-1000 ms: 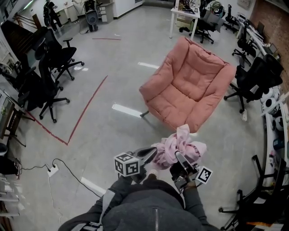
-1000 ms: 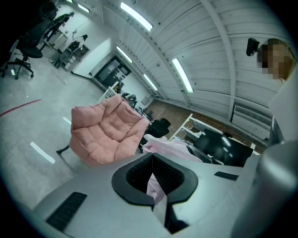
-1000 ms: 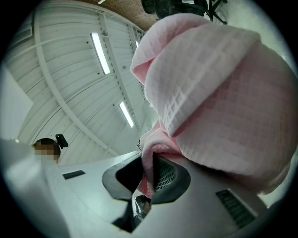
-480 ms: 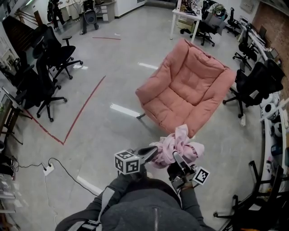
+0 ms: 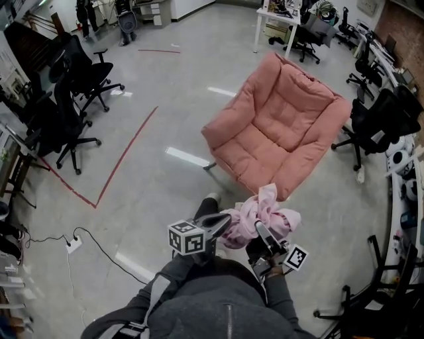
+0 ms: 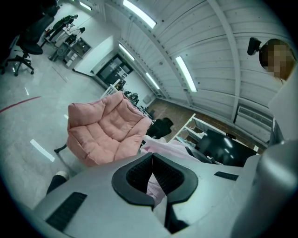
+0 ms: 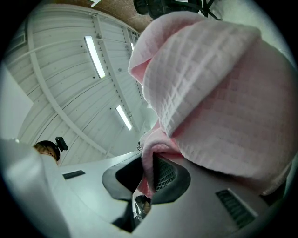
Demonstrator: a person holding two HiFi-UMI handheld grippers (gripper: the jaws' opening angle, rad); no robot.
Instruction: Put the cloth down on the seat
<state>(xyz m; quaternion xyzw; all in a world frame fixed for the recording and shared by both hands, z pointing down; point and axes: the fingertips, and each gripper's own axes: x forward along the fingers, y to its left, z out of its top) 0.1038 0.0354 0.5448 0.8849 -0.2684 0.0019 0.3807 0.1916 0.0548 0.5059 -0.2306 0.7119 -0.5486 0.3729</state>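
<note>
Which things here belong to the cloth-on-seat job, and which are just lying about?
Job in hand: pink cloth, pinched by left gripper and right gripper; pink armchair.

Lying about: black office chairs, power strip, red floor tape, white desk.

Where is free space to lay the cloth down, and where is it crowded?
The armchair has a bare seat between its two arms. The floor between the armchair and the red tape is open too. It is crowded where black office chairs stand close on the armchair's right, and more stand beyond the tape at the left.
</note>
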